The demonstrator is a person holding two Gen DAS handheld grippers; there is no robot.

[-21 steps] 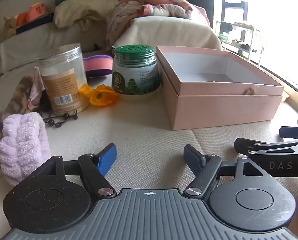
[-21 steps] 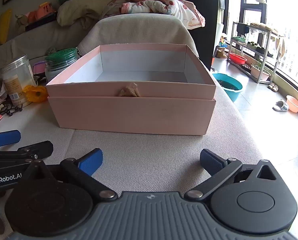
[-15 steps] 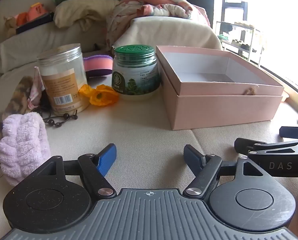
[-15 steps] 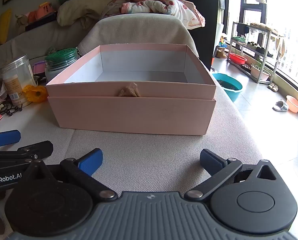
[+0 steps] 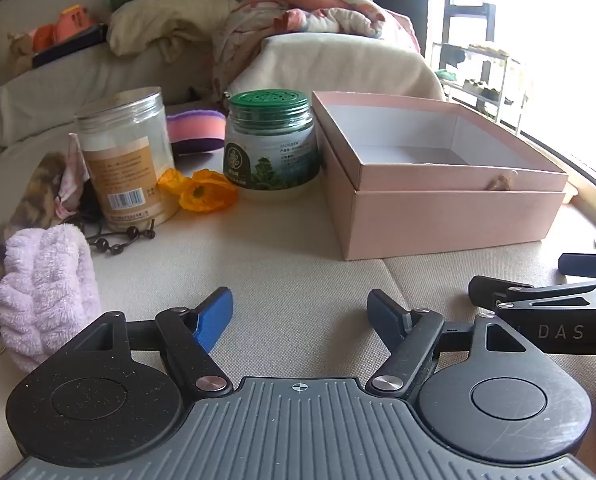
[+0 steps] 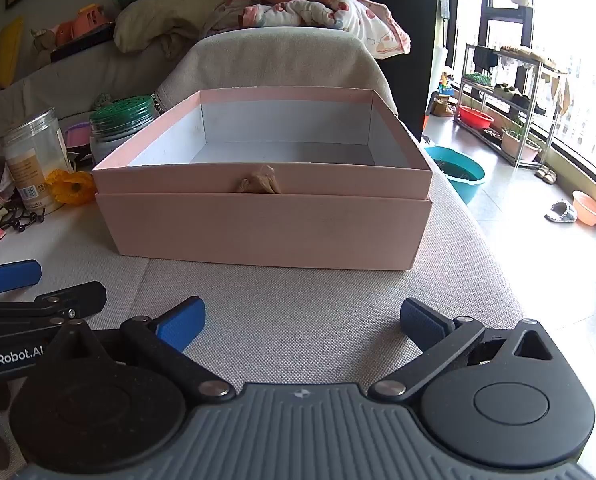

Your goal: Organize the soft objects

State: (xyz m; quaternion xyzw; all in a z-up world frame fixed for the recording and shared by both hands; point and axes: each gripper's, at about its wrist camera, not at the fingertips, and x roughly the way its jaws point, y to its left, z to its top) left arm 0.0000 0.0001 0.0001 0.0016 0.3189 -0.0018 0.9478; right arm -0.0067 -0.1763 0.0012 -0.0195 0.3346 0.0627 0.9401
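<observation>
An open pink box [image 5: 437, 204] [image 6: 266, 220] stands on the beige sofa cushion, its white inside bare. A fluffy lilac pouch [image 5: 46, 288] lies at the left, near my left gripper [image 5: 299, 316], which is open and empty. An orange fabric flower [image 5: 202, 190] [image 6: 72, 186] lies between two jars. A pink and purple sponge [image 5: 196, 130] sits behind them. A patterned cloth [image 5: 42, 192] lies at far left. My right gripper [image 6: 301, 320] is open and empty, in front of the box.
A clear jar with a tan label [image 5: 126, 160] and a green-lidded jar [image 5: 272, 144] stand left of the box. A black bead string [image 5: 118, 240] lies by the clear jar. Blankets and pillows [image 5: 298, 16] pile on the sofa back. The cushion's right edge [image 6: 497, 264] drops to the floor.
</observation>
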